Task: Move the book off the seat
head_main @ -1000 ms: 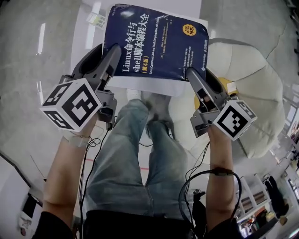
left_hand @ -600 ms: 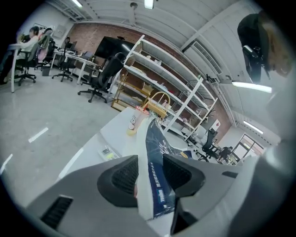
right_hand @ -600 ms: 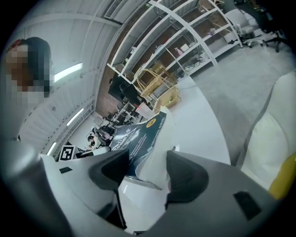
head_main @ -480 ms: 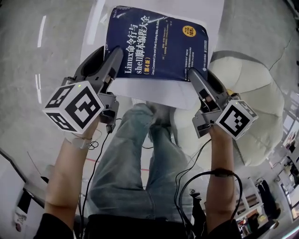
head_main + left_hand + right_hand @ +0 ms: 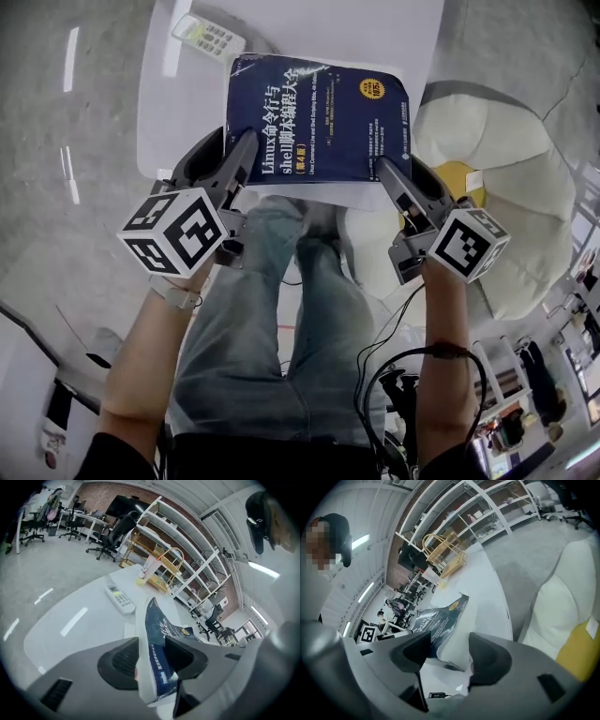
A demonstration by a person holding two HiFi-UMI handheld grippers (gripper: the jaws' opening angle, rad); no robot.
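Note:
A thick dark blue book [image 5: 319, 117] with a white page block hangs above the white table [image 5: 394, 37], carried between both grippers. My left gripper [image 5: 246, 155] is shut on the book's near left corner. In the left gripper view the book [image 5: 157, 639] stands on edge between the pads of my left gripper [image 5: 152, 656]. My right gripper [image 5: 386, 173] is shut on the near right corner. The right gripper view shows the book [image 5: 438, 620] filling the gap of my right gripper [image 5: 447, 651]. The white padded seat [image 5: 511, 159] lies to the right, below the book.
A white remote [image 5: 208, 36] lies on the table beyond the book's left corner, also seen as the remote [image 5: 119, 599]. A yellow cushion [image 5: 459, 178] rests on the seat. My legs in jeans [image 5: 281, 319] stand below. Shelving [image 5: 187, 569] and office chairs line the far side.
Both grippers keep their hold on the book. The left gripper has drifted slightly to the right, and the book now shows lower in the picture, with the remote uncovered beyond it.

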